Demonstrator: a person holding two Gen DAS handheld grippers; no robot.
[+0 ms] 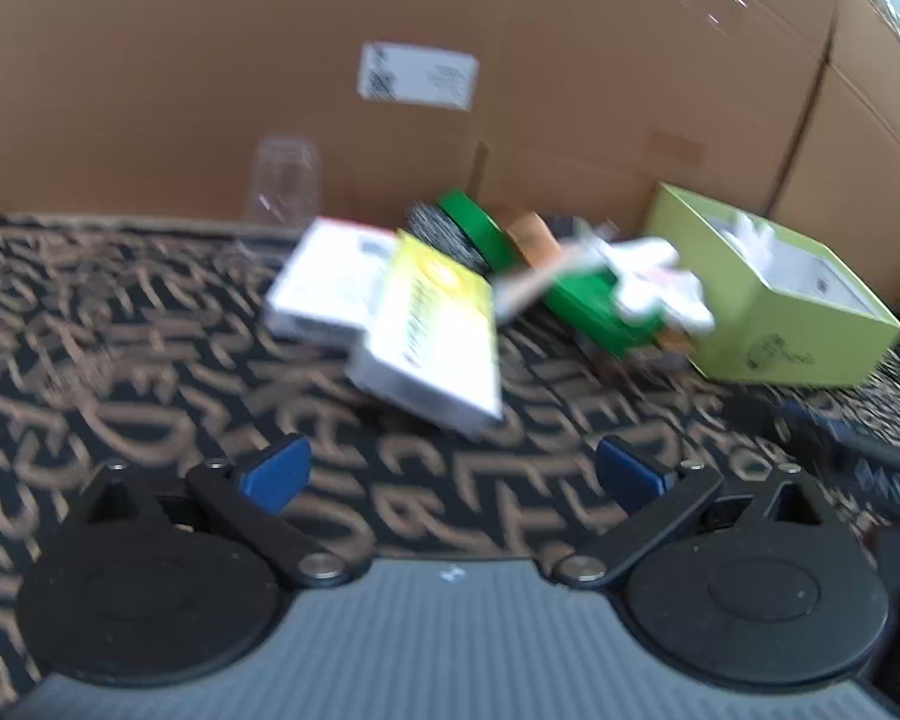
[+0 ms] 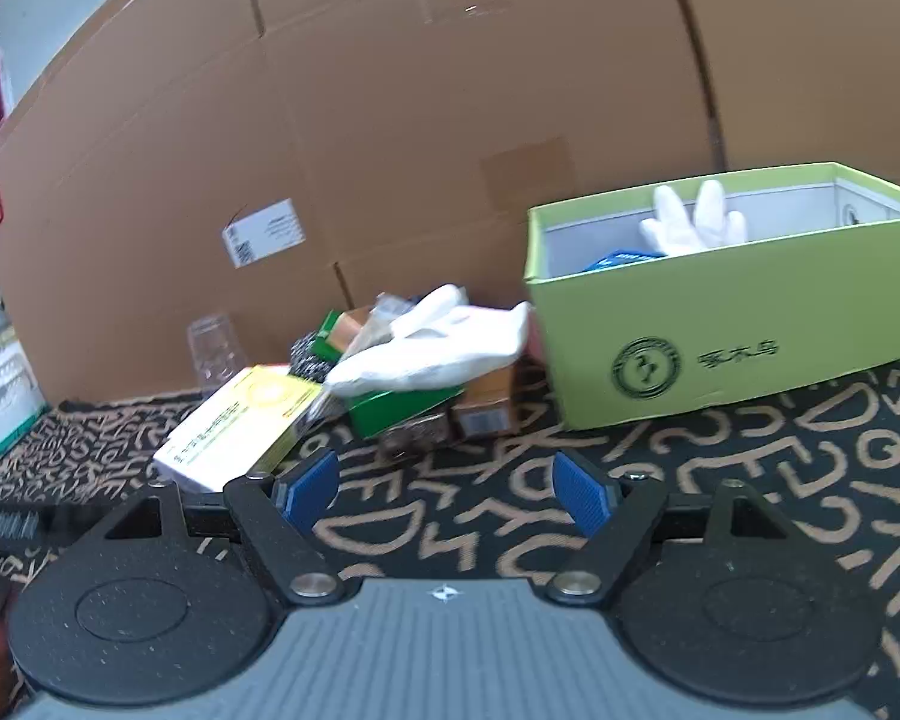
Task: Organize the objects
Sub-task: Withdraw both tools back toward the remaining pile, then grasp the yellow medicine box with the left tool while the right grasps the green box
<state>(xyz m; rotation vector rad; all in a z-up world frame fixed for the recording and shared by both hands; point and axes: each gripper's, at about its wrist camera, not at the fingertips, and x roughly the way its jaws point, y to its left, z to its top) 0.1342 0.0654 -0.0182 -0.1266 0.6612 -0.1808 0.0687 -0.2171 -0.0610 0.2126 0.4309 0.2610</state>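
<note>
Both your left gripper [image 1: 453, 474] and right gripper [image 2: 444, 489] are spread wide with nothing between the blue pads. The yellow-and-white carton [image 2: 237, 426] lies on the patterned mat, well apart from the green box [image 2: 720, 324] on the side away from its logo, with the loose pile between them. It lies dead ahead of your left gripper, long axis running away from you, so that hand looks nearer.

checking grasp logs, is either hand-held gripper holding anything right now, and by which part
Nothing is held. The left hand-held gripper and the right hand-held gripper are both open, with only the mat between their fingers.
</note>
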